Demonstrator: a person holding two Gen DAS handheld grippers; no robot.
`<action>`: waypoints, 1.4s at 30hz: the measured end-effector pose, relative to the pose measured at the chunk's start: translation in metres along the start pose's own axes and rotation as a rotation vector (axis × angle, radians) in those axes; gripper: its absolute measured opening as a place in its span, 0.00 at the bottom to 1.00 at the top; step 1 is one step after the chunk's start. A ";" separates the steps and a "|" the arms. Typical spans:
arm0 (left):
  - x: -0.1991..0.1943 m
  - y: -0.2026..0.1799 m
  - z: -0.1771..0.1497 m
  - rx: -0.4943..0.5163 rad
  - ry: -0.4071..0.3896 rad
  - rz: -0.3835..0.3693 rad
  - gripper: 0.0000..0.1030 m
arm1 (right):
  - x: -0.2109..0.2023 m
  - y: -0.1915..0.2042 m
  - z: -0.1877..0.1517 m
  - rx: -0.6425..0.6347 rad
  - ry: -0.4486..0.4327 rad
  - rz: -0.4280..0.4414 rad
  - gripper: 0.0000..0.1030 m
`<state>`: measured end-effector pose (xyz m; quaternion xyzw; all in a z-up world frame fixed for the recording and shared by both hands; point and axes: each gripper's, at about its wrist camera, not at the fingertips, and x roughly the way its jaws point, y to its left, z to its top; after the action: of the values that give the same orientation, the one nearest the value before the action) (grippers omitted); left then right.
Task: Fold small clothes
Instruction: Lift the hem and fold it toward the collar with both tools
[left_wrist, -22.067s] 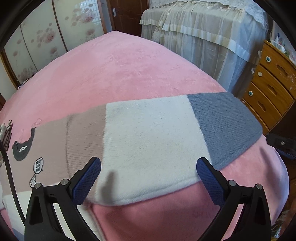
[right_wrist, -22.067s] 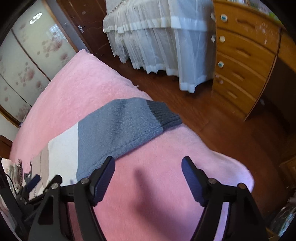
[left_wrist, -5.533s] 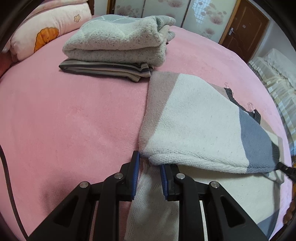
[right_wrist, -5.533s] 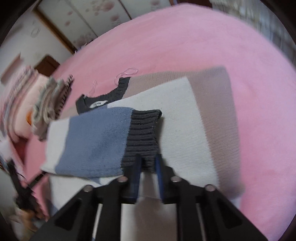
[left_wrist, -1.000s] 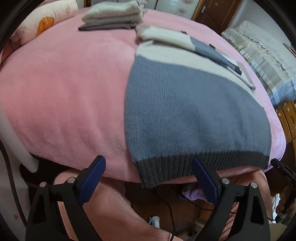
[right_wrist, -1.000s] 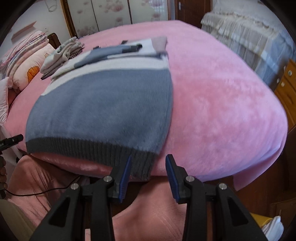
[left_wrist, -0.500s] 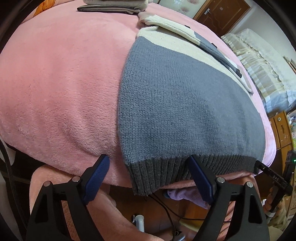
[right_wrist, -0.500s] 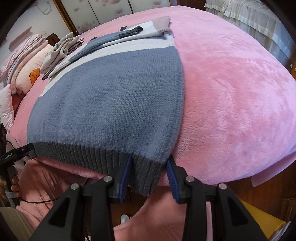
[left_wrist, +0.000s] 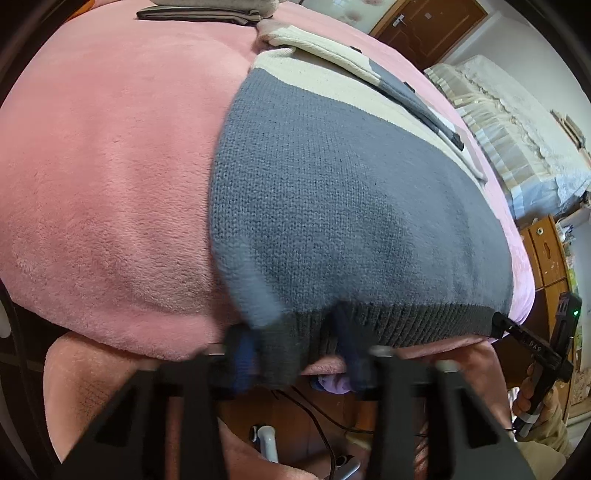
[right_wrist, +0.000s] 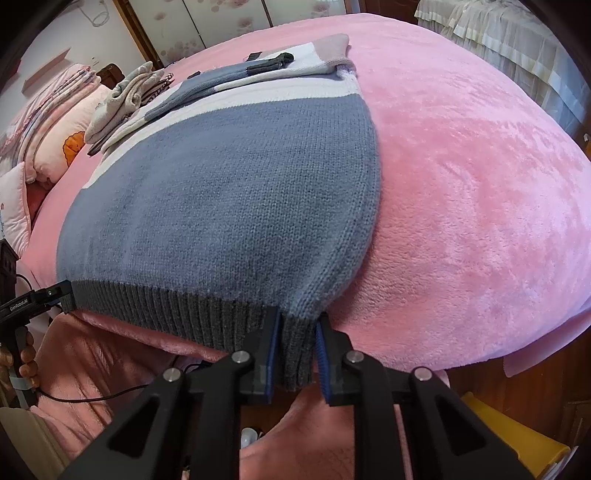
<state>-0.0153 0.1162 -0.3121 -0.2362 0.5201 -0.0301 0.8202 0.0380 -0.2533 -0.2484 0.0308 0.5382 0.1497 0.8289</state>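
Both tongs, left (left_wrist: 295, 354) and right (right_wrist: 297, 350), angled downward, closing on sweater (right_wrist: 229, 192) hem.

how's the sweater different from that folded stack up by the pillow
The sweater lies spread flat, hem hanging off the pink blanket; the folded stack sits compact. The sweater is blue-grey and cream; the stack is pale grey over stripes. Both rest on the blanket.

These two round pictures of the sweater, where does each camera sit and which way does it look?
Left wrist: on the left gripper, closing on the sweater hem's left corner, facing down across the pink bed; the other hand shows at right.
Right wrist: on the right gripper, closing on the hem's right corner; a hand shows at left.
Shared: sweater, bed, folded stack.
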 end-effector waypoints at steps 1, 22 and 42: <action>0.000 -0.002 0.001 0.002 0.003 -0.003 0.17 | -0.001 0.002 0.000 -0.004 -0.001 -0.006 0.12; -0.108 -0.035 0.080 -0.198 -0.230 -0.358 0.12 | -0.116 -0.003 0.077 0.054 -0.281 0.221 0.09; -0.032 -0.042 0.281 -0.337 -0.260 -0.238 0.12 | -0.048 -0.021 0.274 0.222 -0.316 0.231 0.09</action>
<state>0.2226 0.1885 -0.1700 -0.4313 0.3763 -0.0083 0.8199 0.2714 -0.2570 -0.0957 0.2064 0.4077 0.1767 0.8718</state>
